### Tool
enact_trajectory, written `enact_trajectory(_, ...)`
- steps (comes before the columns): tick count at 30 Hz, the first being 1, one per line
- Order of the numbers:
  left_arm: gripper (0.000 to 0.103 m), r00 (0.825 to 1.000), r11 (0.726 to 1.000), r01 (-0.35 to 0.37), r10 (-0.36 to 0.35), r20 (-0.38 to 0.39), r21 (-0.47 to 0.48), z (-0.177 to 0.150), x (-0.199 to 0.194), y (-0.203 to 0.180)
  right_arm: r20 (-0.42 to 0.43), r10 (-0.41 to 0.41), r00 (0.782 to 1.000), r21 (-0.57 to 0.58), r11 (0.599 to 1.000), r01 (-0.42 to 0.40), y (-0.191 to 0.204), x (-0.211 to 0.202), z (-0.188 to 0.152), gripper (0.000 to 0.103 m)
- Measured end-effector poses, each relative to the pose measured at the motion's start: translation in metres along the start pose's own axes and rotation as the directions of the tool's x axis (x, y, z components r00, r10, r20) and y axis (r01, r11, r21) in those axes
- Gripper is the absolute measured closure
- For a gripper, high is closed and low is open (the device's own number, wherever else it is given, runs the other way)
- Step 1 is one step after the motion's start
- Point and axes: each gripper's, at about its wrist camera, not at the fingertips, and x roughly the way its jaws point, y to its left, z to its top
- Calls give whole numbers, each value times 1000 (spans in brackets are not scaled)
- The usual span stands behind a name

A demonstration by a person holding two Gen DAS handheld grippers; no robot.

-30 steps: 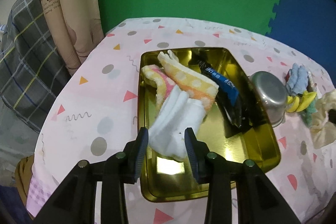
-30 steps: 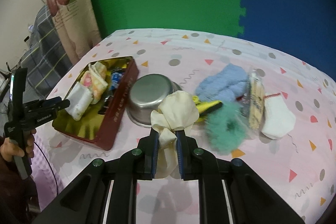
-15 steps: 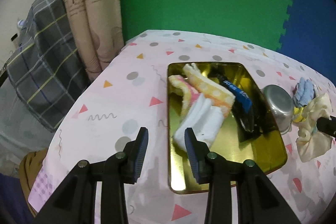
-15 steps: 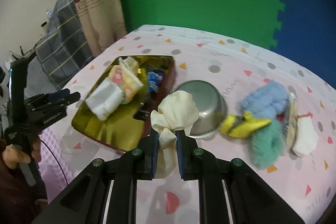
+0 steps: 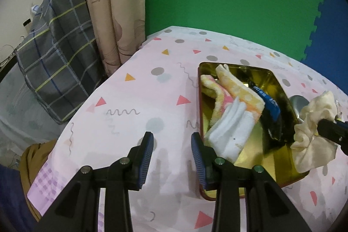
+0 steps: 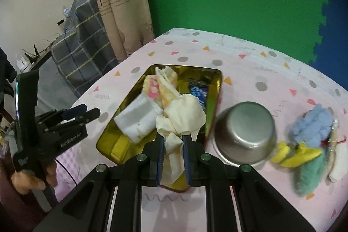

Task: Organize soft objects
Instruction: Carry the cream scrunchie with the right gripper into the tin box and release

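Observation:
My right gripper (image 6: 173,138) is shut on a cream scrunchie (image 6: 183,115) and holds it above the near right part of the gold tray (image 6: 215,73). The scrunchie also shows in the left wrist view (image 5: 313,121). The tray (image 5: 276,82) holds a white folded cloth (image 5: 230,134), a yellow-pink cloth (image 5: 237,88) and a dark blue packet (image 5: 268,101). My left gripper (image 5: 171,145) is open and empty over the tablecloth, left of the tray. It also shows in the right wrist view (image 6: 87,112).
An upturned steel bowl (image 6: 245,134) stands right of the tray. Further right lie a blue fluffy cloth (image 6: 311,123), a yellow item (image 6: 298,153), a green fluffy scrunchie (image 6: 308,171) and a white sock (image 6: 337,169). A curtain (image 5: 115,3) and plaid bedding (image 5: 56,47) lie beyond the table's left edge.
My left gripper has let go of the white cloth and drawn back left off the tray. My right gripper has carried the scrunchie leftward from beside the bowl to over the tray.

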Motion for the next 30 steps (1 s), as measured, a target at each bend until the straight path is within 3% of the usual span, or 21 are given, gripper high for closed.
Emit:
enact_trajectory(25,66,1000,999,4,-5,-31,-41,-1,9,11,-120,-16,993,-35,999,12,16,58,-7,85)
enact_trajectory(30,67,999,999,6,-7,-35,-41,-2,10,11,-95,-34,995,-38,999,30,15,52,-5,63)
